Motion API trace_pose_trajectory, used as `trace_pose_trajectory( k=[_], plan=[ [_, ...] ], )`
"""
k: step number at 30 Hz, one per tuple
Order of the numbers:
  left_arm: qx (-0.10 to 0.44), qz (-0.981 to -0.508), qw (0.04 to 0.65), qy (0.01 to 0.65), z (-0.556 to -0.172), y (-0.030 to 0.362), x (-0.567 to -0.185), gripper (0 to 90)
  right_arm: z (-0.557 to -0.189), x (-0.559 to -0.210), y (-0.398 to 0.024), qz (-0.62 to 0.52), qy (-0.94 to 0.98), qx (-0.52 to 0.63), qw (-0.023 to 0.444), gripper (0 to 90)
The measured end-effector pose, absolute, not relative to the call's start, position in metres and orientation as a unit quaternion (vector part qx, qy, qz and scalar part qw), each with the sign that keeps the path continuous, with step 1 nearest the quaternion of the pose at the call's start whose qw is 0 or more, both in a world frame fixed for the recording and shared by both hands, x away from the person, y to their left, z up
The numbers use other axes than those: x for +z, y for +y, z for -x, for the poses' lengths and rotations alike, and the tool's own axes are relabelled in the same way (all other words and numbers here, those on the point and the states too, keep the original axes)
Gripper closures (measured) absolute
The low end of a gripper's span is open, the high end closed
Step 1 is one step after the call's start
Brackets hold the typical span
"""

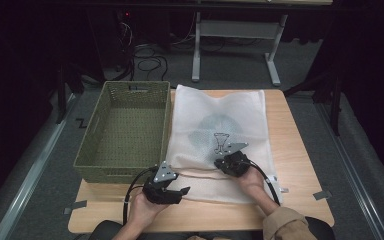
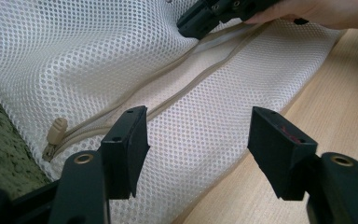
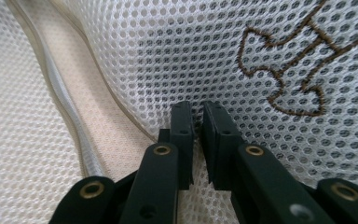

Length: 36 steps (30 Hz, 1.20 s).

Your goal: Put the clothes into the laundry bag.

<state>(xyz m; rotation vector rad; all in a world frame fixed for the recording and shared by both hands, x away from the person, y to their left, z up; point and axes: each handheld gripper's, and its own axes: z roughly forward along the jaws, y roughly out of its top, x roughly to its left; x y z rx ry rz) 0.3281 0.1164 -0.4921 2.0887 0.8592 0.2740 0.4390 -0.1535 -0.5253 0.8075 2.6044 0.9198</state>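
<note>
White laundry bag (image 1: 220, 135): open mesh cloth, matt. Basket (image 1: 125, 127): green woven plastic. Counter (image 1: 300, 165): smooth pale wood. Claws: matt black plastic.

You work at a light wooden table (image 1: 300, 150) standing on grey carpet (image 1: 50, 170), with strips of grey tape (image 1: 322, 195) at its near corners. Beyond it you see a grey metal desk frame (image 1: 235, 35) and tangled black cables (image 1: 147, 62); the room around is dark.

Claw (image 3: 198, 114) – pinched on mesh bag (image 3: 177, 51)
</note>
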Motion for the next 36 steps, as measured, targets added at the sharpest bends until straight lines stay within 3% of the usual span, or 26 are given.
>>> trace_pose_trajectory(
  k=[36],
  plan=[
    [0.111, -0.833, 0.419, 0.343, -0.329, 0.117, -0.492, 38.1, -0.413, -0.468, -0.201, -0.285, 0.859, 0.402, 0.142, 70.3]
  ],
)
